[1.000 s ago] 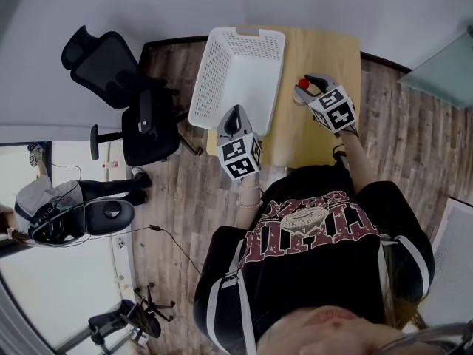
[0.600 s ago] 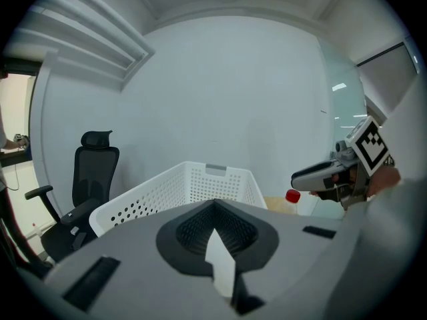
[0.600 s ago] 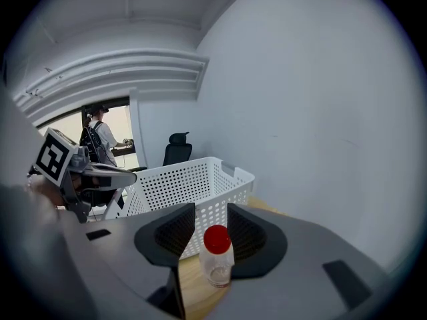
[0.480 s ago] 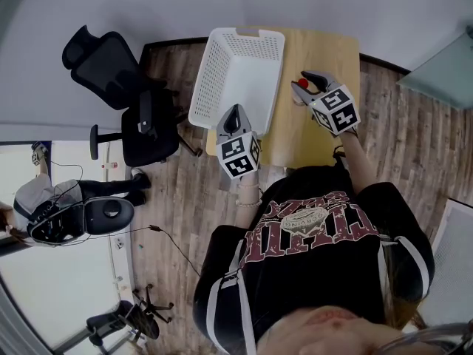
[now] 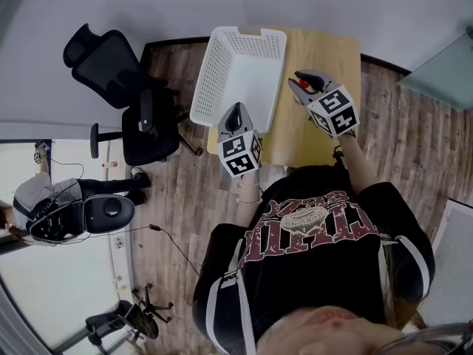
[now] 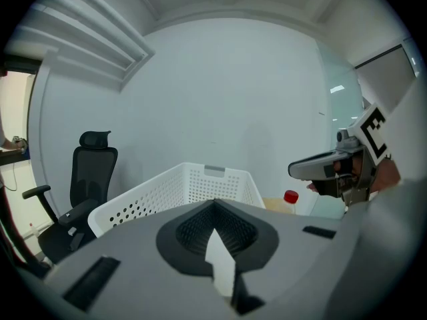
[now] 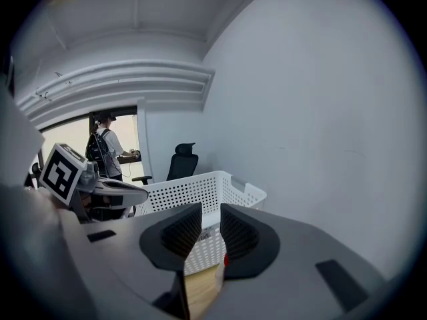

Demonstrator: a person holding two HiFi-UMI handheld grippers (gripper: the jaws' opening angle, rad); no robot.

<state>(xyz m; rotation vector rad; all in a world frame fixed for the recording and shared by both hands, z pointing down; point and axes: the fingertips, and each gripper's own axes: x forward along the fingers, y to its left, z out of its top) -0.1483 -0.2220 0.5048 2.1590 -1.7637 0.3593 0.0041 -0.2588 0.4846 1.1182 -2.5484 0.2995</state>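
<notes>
Head view, perforated white basket (image 5: 211,80), red-capped bottle (image 5: 299,88), right gripper (image 5: 295,79)

- The white basket (image 5: 209,80) takes up the left part of the table (image 5: 329,46). Its tall perforated walls block any low sideways pass, but its open top is free from above.
- My left gripper (image 5: 236,114), jaws together, hangs just at the basket's near rim.
- To the right of the basket is bare wood. Only the red-capped bottle (image 6: 291,197) stands there, near the basket's wall.
- My right gripper (image 5: 304,83), jaws slightly apart, sits over that bottle, so the gap beside the basket is narrow.
- The office chair (image 5: 118,80) stands well apart on the floor to the left.
</notes>
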